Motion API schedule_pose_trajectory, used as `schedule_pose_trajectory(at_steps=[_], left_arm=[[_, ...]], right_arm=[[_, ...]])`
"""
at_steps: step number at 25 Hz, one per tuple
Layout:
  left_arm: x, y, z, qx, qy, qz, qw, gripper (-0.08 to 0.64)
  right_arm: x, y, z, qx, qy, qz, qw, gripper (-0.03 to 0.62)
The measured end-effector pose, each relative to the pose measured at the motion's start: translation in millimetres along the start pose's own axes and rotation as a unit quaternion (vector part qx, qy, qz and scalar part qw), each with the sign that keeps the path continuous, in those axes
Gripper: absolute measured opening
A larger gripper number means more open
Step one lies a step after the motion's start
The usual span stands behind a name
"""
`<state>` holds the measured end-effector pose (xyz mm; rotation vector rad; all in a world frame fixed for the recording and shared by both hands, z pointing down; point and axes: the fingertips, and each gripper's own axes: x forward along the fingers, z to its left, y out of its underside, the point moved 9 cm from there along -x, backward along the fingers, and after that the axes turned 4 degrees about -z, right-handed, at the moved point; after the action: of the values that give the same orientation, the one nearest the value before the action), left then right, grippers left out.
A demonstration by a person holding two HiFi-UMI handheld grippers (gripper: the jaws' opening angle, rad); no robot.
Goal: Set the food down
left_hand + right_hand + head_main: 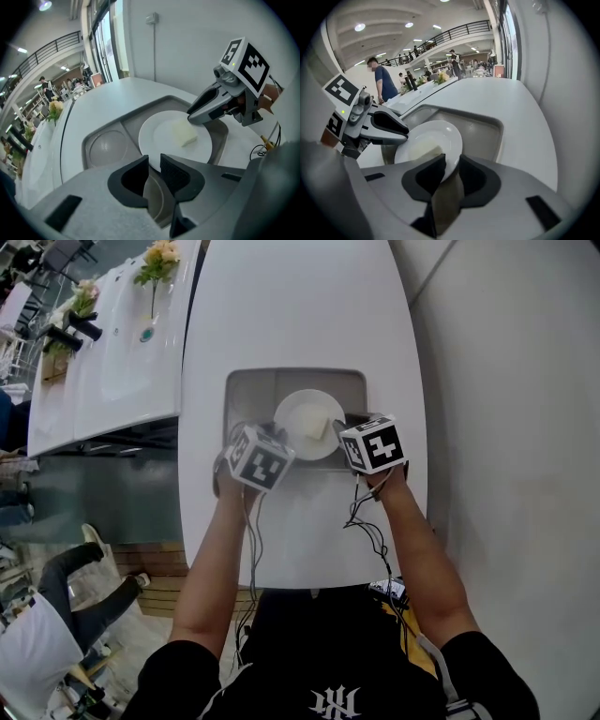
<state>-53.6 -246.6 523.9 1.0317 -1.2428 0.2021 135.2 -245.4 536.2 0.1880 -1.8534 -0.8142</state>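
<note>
A white plate (305, 418) lies in the grey recessed tray (248, 390) of the white table. A pale yellow block of food (323, 427) sits on its right half. My left gripper (279, 435) is at the plate's near left rim. In the left gripper view the jaws (155, 161) stand open, with the rim of the plate (164, 136) between them and the food (183, 133) beyond. My right gripper (339, 423) is at the right rim. Its jaws (452, 164) are open round the plate (436, 136), with a gap beside the rim.
The tray has a round hollow (108, 145) left of the plate. Cables (366, 521) trail over the near tabletop. A pale wall (516, 381) runs close on the right. More white tables with flowers (159, 259) stand to the left, and people (384, 82) are in the background.
</note>
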Motion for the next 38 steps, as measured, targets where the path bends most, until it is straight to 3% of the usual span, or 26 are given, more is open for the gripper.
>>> schedule_pose_trajectory(at_steps=[3,6,9,11,13,16,18,20,25,30,34,38], left_arm=[[-1,2,-1,0.012,-0.016,-0.012,0.9997,0.072],[-23,12,-1,-0.017,-0.019,-0.094,0.9953,0.069],[-66,28,-11,-0.071,0.017,-0.218,0.9732,0.038],[-95,47,-31,-0.116,0.060,-0.275,0.9525,0.006],[-117,68,-59,-0.136,0.097,-0.298,0.9398,0.005],[-140,98,-113,-0.116,0.130,-0.313,0.9334,0.005],[-159,115,-147,-0.121,0.149,-0.329,0.9247,0.005],[-170,128,-168,-0.130,0.155,-0.333,0.9212,0.005],[-186,133,-178,-0.116,0.137,-0.338,0.9240,0.005],[-212,127,-173,-0.099,0.144,-0.365,0.9144,0.005],[-236,123,-180,-0.067,0.184,-0.407,0.8922,0.005],[-268,145,-186,-0.034,0.213,-0.408,0.8870,0.005]], right_arm=[[-2,2,-2,0.008,-0.001,-0.031,1.000,0.074],[-26,6,-3,0.043,-0.040,-0.126,0.990,0.057],[-69,17,7,0.079,-0.119,-0.226,0.964,0.019],[-95,35,22,0.108,-0.189,-0.246,0.944,0.005],[-115,54,42,0.102,-0.248,-0.259,0.928,0.005],[-142,85,75,0.052,-0.305,-0.297,0.903,0.003],[-164,104,97,0.042,-0.326,-0.313,0.891,0.003],[-177,117,113,0.036,-0.338,-0.320,0.885,0.003],[-183,121,128,0.026,-0.364,-0.327,0.872,0.003],[-218,109,154,-0.005,-0.369,-0.374,0.851,0.003],[-244,127,178,-0.006,-0.347,-0.381,0.857,0.003],[-258,149,214,0.021,-0.328,-0.381,0.864,0.003]])
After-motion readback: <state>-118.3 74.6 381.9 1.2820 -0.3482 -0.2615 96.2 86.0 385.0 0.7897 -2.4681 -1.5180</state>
